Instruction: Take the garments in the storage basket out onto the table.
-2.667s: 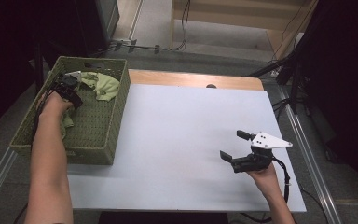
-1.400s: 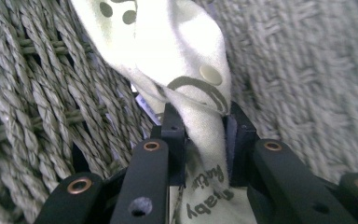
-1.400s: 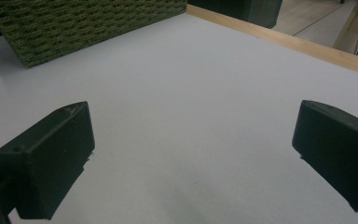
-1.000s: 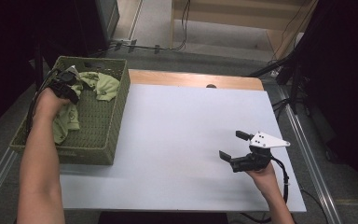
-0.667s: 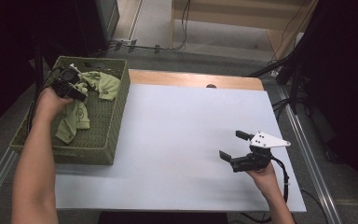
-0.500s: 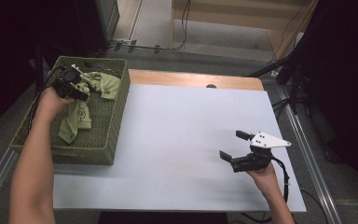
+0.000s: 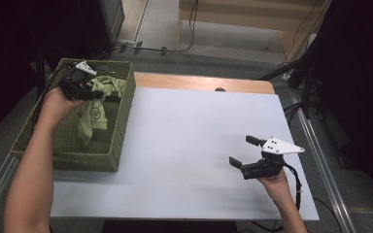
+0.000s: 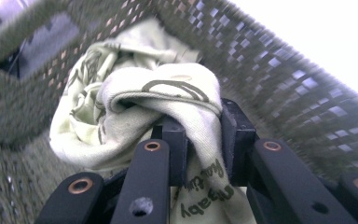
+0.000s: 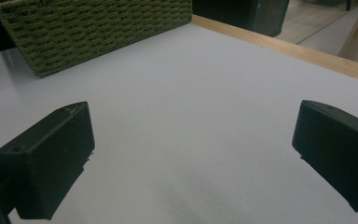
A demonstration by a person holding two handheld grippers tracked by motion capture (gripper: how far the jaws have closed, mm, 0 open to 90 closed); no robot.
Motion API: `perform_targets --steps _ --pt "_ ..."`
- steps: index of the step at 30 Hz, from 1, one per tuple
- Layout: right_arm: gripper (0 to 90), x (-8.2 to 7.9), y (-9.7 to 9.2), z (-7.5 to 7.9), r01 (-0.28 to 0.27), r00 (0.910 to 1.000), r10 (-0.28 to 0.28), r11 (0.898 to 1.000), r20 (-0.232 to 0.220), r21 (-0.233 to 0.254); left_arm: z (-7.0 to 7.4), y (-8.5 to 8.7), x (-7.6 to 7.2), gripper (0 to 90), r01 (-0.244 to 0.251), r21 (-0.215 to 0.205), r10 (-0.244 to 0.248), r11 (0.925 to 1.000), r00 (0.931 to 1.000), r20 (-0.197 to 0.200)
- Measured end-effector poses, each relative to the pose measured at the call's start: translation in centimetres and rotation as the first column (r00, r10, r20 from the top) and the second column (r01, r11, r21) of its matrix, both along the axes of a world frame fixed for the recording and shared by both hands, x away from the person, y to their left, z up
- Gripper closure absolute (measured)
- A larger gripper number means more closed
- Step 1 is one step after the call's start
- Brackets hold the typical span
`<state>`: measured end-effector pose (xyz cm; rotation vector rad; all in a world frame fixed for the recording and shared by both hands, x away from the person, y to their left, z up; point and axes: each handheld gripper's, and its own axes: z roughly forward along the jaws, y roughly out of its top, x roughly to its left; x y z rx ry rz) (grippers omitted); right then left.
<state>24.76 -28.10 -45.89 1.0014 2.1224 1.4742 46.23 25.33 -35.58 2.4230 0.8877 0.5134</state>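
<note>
Nearest the person, right gripper (image 7: 245, 151) held low over the white table (image 7: 184, 145), jaws spread wide with bare surface between them. Seen along those jaws in the right gripper view, table (image 9: 191, 116) running ahead to a wooden edge strip (image 9: 284, 46), with the woven side of the green basket (image 9: 93, 28) ahead and to the left, well apart from the jaw tips.

Farther off, at the table's left end, left gripper (image 7: 95, 93) raised above the inside of the basket (image 7: 121, 126), jaws clamped on a bunched fold of pale green cloth (image 7: 93, 114). Below the gripper, cloth hanging down in a loose strip toward the basket floor; another crumpled part lying just beyond the gripper against the far wall.

In the left gripper view, cloth (image 8: 168, 107) pinched between the two black pads, dark printed lettering on the part trailing down, woven basket wall (image 8: 284, 84) curving around behind and to the right.
</note>
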Motion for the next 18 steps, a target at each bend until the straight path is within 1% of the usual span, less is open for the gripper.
perform_targets --steps 1,2,4,5,6,8,9,10,13,14,15,18 --pt "0.0 0.0 0.0 0.0 -0.001 1.0000 0.001 1.000 0.001 0.000 0.3 -0.2 -0.2 75.6 0.016 -0.010 -0.016 0.9998 0.9999 0.003" --pt "0.0 0.0 -0.1 0.0 -0.001 1.0000 0.001 1.000 0.002 0.000 0.5 -0.5 -0.3 75.5 0.021 -0.014 -0.021 0.9997 0.9996 0.019" --pt "0.0 -0.1 -0.1 0.1 -0.001 1.0000 0.001 1.000 0.001 0.000 1.0 -1.1 -0.7 75.5 0.051 -0.037 -0.050 0.9980 0.9984 0.027" --pt "0.0 -0.1 -0.1 0.1 -0.001 1.0000 0.001 1.000 0.000 0.002 1.2 -1.5 -0.8 75.5 0.060 -0.040 -0.059 0.9974 0.9974 0.041" --pt "0.0 -0.1 -0.1 0.1 -0.002 1.0000 0.001 1.000 0.004 0.005 1.4 -1.9 -1.0 75.5 0.078 -0.045 -0.076 0.9960 0.9963 0.041" --pt "0.0 -0.1 -0.1 0.1 0.000 1.0000 0.000 1.000 0.004 0.005 1.7 -2.8 -1.3 75.5 0.106 -0.050 -0.103 0.9931 0.9932 0.055" --pt "0.0 -0.2 -0.2 0.2 -0.001 1.0000 0.001 1.000 0.005 0.006 2.2 -3.7 -1.6 75.5 0.137 -0.052 -0.133 0.9892 0.9886 0.070" --pt "0.0 -0.2 -0.2 0.2 -0.003 1.0000 0.003 1.000 0.005 0.008 2.2 -3.7 -1.6 75.5 0.137 -0.052 -0.133 0.9892 0.9886 0.070" --pt "0.0 -0.2 -0.2 0.2 -0.004 1.0000 0.004 1.000 0.007 0.003 2.9 -5.0 -2.2 75.5 0.178 -0.073 -0.171 0.9814 0.9808 0.094" --pt "0.0 -0.2 -0.2 0.2 -0.006 1.0000 0.006 1.000 0.007 0.002 3.4 -6.0 -2.6 75.5 0.207 -0.075 -0.199 0.9754 0.9740 0.109" --pt "0.0 -0.2 -0.2 0.2 -0.006 1.0000 0.006 1.000 0.007 0.002 3.4 -6.0 -2.6 75.5 0.207 -0.075 -0.199 0.9754 0.9740 0.109" --pt "0.0 -0.2 -0.2 0.2 -0.007 0.9999 0.007 1.000 0.009 0.003 4.0 -7.6 -3.3 75.5 0.258 -0.071 -0.248 0.9636 0.9603 0.129"
